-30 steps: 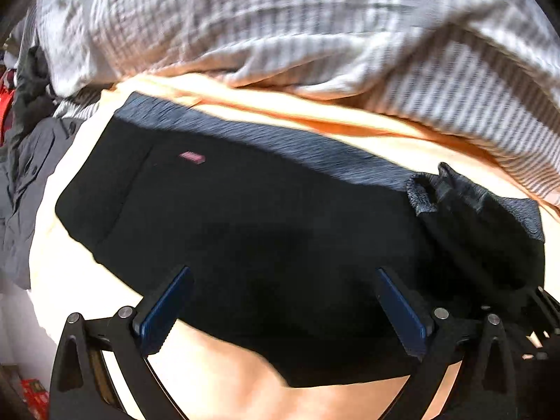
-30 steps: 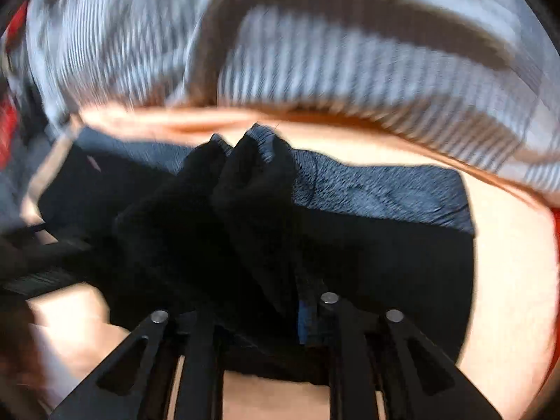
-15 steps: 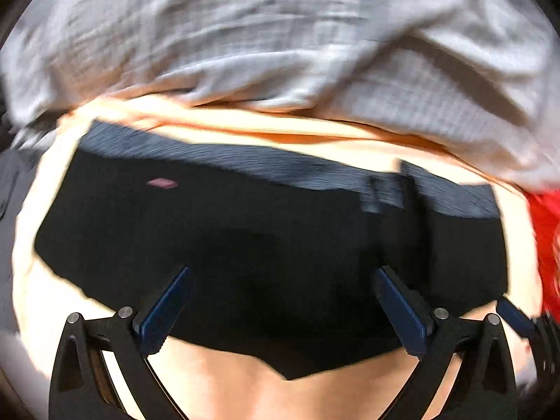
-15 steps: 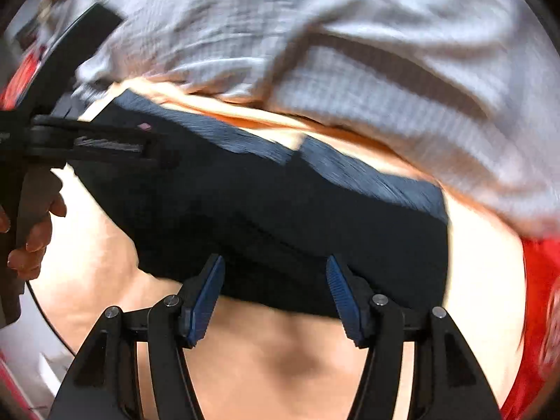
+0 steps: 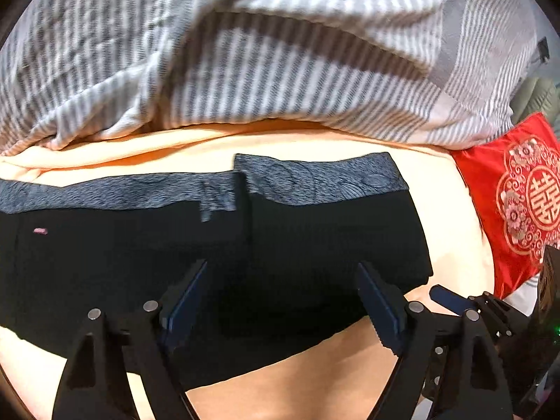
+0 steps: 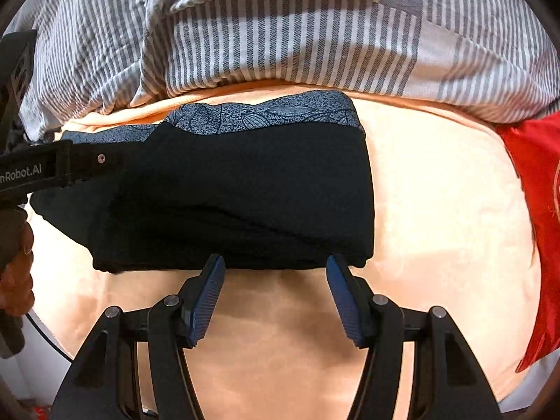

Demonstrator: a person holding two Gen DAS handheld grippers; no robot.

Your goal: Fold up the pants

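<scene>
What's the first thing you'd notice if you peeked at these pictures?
The black pants with a blue-grey patterned waistband, lying folded in the middle of the peach bedsheet. Behind them a big grey striped blanket is bunched up, and a bright red cushion with a round pattern sits off to the right.

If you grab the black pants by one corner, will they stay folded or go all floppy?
Probably floppy: the black pants are soft cloth lying in loose layers on the peach blanket, so the fold would likely fall open. They look light, and would likely drag and bunch rather than slide.
</scene>
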